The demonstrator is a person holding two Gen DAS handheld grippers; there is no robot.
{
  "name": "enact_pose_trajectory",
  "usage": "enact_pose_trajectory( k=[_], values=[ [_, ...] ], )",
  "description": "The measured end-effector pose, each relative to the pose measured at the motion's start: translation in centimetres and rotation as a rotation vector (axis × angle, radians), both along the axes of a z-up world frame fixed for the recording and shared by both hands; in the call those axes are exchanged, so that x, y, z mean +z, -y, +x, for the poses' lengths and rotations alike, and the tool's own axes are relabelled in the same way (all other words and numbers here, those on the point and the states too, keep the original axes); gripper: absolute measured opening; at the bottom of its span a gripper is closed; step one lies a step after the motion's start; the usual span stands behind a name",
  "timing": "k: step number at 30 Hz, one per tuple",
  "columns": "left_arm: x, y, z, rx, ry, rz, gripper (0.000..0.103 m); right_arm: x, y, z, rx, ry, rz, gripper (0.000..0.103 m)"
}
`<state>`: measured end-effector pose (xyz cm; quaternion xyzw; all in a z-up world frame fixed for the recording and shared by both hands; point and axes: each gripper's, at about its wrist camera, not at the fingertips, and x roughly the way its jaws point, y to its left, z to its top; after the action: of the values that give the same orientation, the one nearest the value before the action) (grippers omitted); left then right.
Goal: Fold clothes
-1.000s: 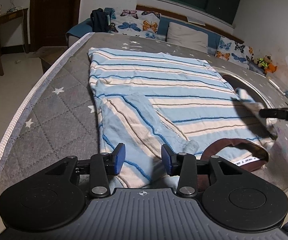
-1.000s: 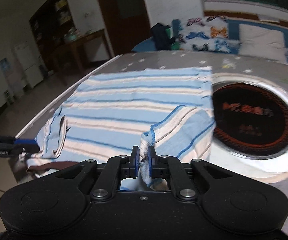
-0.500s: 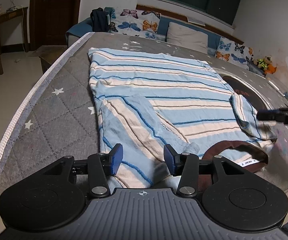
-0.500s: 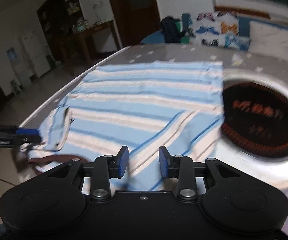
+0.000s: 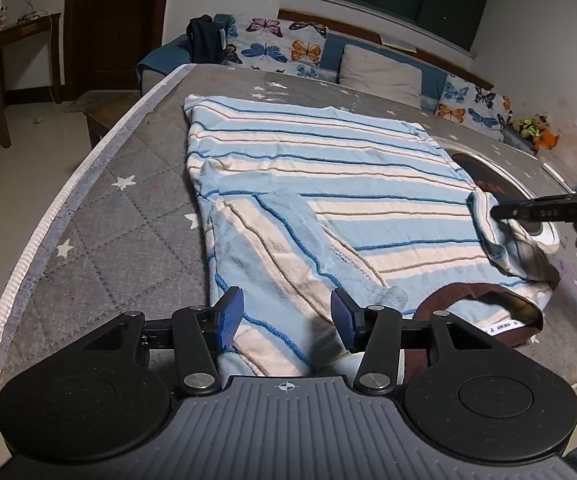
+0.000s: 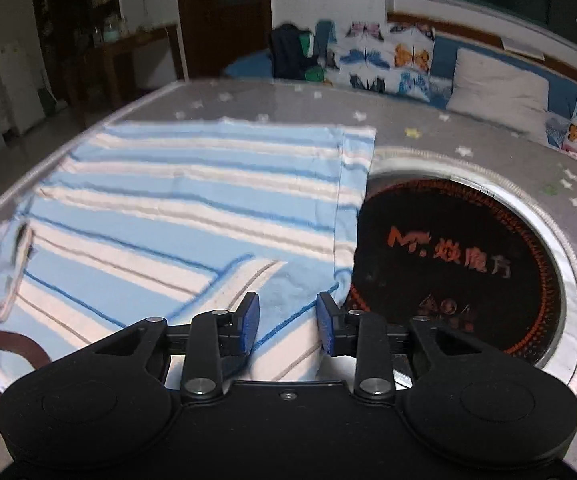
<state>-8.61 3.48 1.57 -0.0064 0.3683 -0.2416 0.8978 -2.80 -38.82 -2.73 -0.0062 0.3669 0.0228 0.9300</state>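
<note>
The striped shirt (image 5: pixel 328 184) lies flat on the grey starred tabletop (image 5: pixel 128 216). Its brown collar (image 5: pixel 488 300) is at the near edge and its hem runs off toward 12 o'clock. Both sleeves are already turned in over the body, so the step in hand looks like letting go of them and setting up the next fold.

The left tool (image 5: pixel 286 316) hovers over the left sleeve (image 5: pixel 272 248). Its jaws have just been opening and stand spread, with cloth below them but nothing pinched. The right tool (image 6: pixel 287 322) has also just been opening. It stands spread over the right sleeve (image 6: pixel 256 280), with the fabric lying loose between the pads.

In the left wrist view the right sleeve looks bunched at about 3 o'clock rather than flat. It likely needs smoothing first, or the lump will be folded in.

For the next fold, each tool should take a shoulder corner on either side of the collar. The two grips should match and catch sleeve and body layers together. The near end then needs to go toward 12 o'clock low and level, so the stripes line up and the sleeves stay tucked.

The shirt's right edge overlaps the round dark plate (image 6: pixel 448 264) set in the tabletop at 3 o'clock, so the cloth may snag or drag on its rim.
</note>
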Motion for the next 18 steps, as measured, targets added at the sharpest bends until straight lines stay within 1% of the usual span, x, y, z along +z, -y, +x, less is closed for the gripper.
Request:
enact_pose_trajectory(
  k=[4,7,11,13,15,18],
  values=[
    [0.1,-0.1,0.1,0.003,-0.004,-0.005,0.051,0.6,-0.6,0.0,0.013,0.015,-0.036,0.034],
    [0.1,0.0,0.2,0.006,0.003,-0.002,0.053,1.0,-0.9,0.6,0.017,0.035,-0.025,0.034],
    [0.0,0.1,0.1,0.002,0.002,0.008,0.053,-0.1,-1.5,1.8,0.028,0.003,-0.043,0.034],
    [0.1,0.0,-0.1,-0.004,0.008,0.017,0.053,0.1,-1.3,1.9,0.026,0.004,-0.035,0.034],
    [0.2,-0.1,-0.2,-0.01,0.013,0.022,0.054,0.6,-1.1,1.2,0.031,0.008,-0.029,0.034],
    [0.3,-0.4,-0.6,-0.018,0.014,0.024,0.054,1.5,-1.3,-0.8,0.071,0.01,-0.045,0.034]
  ],
)
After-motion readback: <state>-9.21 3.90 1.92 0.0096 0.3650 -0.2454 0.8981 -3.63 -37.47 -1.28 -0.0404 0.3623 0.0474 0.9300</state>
